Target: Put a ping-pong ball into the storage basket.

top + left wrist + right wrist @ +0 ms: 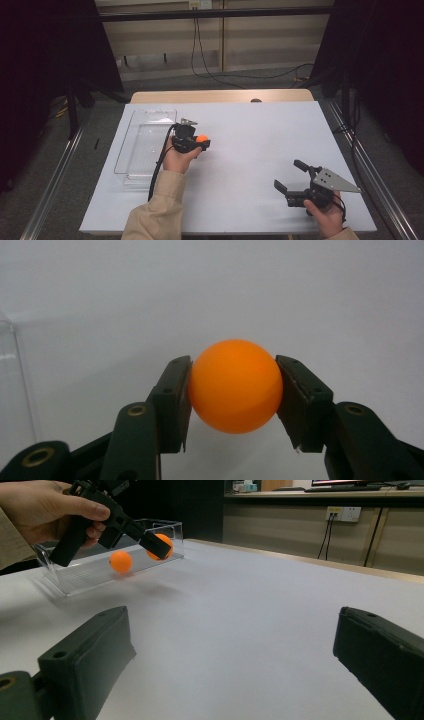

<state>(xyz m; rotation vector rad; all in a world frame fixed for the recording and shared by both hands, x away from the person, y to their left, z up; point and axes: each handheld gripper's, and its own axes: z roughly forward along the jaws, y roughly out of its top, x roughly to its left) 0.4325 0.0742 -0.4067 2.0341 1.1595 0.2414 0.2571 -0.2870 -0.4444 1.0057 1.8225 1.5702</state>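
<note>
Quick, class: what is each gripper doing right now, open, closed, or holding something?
Left gripper: closed on the orange ball.
Right gripper: open, holding nothing, above the white table.

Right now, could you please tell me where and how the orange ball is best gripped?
Grip the orange ball across its widest middle, with one jaw flat on each opposite side, as the left gripper does now. It is round and smooth, so it probably has no better spot, and an off-centre pinch would likely let it slip out. Come in level, straight along the jaws.
</note>
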